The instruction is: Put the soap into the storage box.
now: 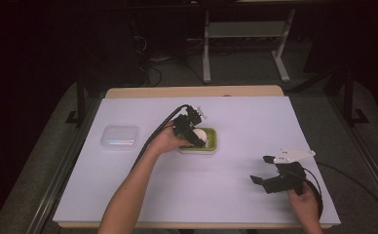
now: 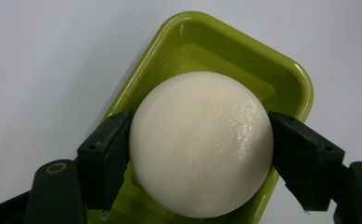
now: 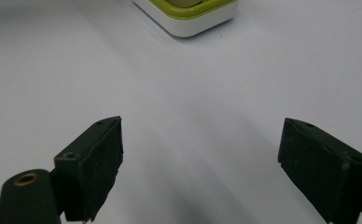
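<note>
Dark room, legs of another desk in the gloom beyond; white sheet laid over the tabletop [image 1: 236,117].

Left tongs [image 2: 200,158] clamped on a round white soap bar [image 2: 201,149], one black pad pressed to each side of it. Bar sits in or just over a green dish [image 2: 281,79]; whether it rests on the dish floor is hard to tell from the left gripper view, since the bar hides what lies beneath it. From the high view the left tongs [image 1: 197,138] tilt down into the dish [image 1: 212,146] near the middle of the sheet, the person's left hand [image 1: 166,142] wrapped round the grip, cable trailing back over the forearm.

Right tongs [image 3: 202,163] spread wide, holding nothing, white sheet bare between the pads. Corner of the green dish with its white base [image 3: 188,18] shows far ahead of them. In the high view the right tongs [image 1: 263,169] hover near the front right of the sheet, well apart from the dish.

Clear plastic lid or box [image 1: 120,137] lies flat to the left of the dish, apart from it.
</note>
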Demonstrator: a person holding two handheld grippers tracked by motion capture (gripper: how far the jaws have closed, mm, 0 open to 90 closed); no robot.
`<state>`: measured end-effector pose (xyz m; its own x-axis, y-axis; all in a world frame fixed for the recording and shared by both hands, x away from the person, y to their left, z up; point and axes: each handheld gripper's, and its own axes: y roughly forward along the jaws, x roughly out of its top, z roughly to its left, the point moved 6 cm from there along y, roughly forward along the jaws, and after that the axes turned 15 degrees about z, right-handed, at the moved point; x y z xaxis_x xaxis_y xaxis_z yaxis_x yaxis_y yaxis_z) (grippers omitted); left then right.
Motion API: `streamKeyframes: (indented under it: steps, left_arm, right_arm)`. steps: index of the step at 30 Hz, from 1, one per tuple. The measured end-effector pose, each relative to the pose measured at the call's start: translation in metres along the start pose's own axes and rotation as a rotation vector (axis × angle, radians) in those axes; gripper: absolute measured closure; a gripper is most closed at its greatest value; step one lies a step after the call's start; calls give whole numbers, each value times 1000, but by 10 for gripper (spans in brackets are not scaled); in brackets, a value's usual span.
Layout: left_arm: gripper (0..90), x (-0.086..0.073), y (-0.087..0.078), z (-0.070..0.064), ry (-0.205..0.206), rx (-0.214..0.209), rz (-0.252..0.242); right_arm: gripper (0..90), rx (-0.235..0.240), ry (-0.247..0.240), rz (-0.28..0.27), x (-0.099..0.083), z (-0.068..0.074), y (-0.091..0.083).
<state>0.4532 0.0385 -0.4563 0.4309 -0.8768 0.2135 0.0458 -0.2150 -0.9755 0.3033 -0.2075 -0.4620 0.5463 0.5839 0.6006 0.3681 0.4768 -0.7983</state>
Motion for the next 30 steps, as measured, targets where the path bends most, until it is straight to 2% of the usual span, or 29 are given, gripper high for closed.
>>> streamKeyframes:
  steps: [3,4,7,13,16,19,25,30]
  left_arm:
    - [246,0,1,1,-2,12,1]
    - [246,0,3,1,-2,30,16]
    - [244,0,2,1,-12,23,13]
    - [239,0,-5,-2,-2,24,-9]
    - [244,0,-11,-3,-5,21,-46]
    - [241,0,-14,-4,-6,15,-60]
    - [240,-6,-22,-8,7,16,-83]
    - [238,-18,-27,-10,10,15,-87]
  right_arm:
    - [131,-1,2,-1,0,0,0]
    - [131,-2,-1,-1,0,-1,0]
    - [131,-2,-2,1,0,-1,0]
    - [131,0,-3,5,0,0,1]
    - [131,-2,-5,3,1,1,1]
    - [132,-2,0,3,0,0,0]
    - [132,-8,2,2,0,-1,0]
    - [132,-7,2,6,1,0,1]
